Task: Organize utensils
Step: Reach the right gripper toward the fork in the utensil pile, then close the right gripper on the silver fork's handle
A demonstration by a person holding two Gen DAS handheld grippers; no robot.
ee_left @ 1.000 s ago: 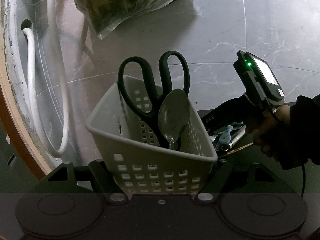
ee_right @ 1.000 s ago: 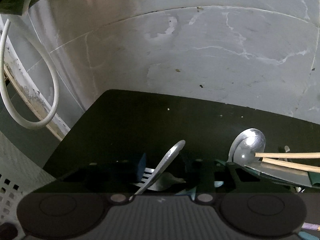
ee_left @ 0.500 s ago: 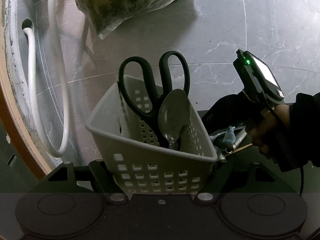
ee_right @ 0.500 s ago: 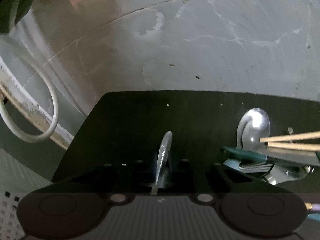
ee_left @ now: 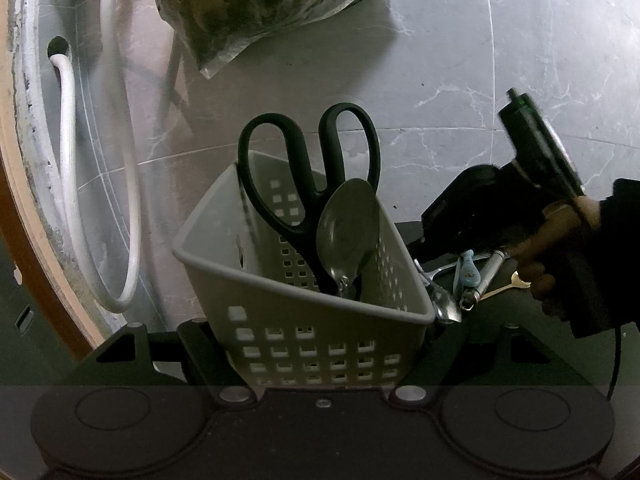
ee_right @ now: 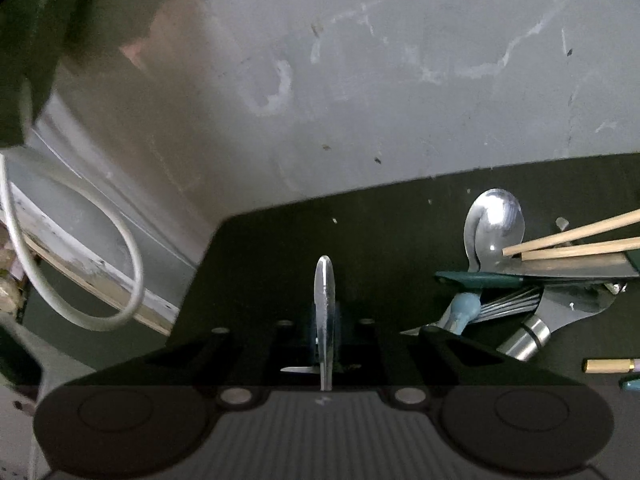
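Observation:
A white perforated basket (ee_left: 304,320) sits between the fingers of my left gripper (ee_left: 316,344), which is shut on its sides. Black-handled scissors (ee_left: 280,184) and a large metal spoon (ee_left: 348,228) stand in it. My right gripper (ee_right: 325,320) is shut on a metal fork (ee_right: 324,280), whose handle stands edge-on and points forward over the black mat (ee_right: 360,232). To its right lies a pile of utensils: a spoon (ee_right: 496,220), wooden chopsticks (ee_right: 580,236) and a green-handled knife (ee_right: 480,279). In the left wrist view the right gripper (ee_left: 432,252) hovers just right of the basket.
A person's hand (ee_left: 560,232) in a dark sleeve holds the right gripper. A white hose (ee_left: 128,200) loops along the left wall edge. A clear bag of dried greens (ee_left: 260,0) lies on the grey marble floor beyond the basket.
My right gripper has closed on the fork and rolled, so the handle went from slanted to edge-on. In the left wrist view it tilted and shifted right. The basket and left gripper stayed still.

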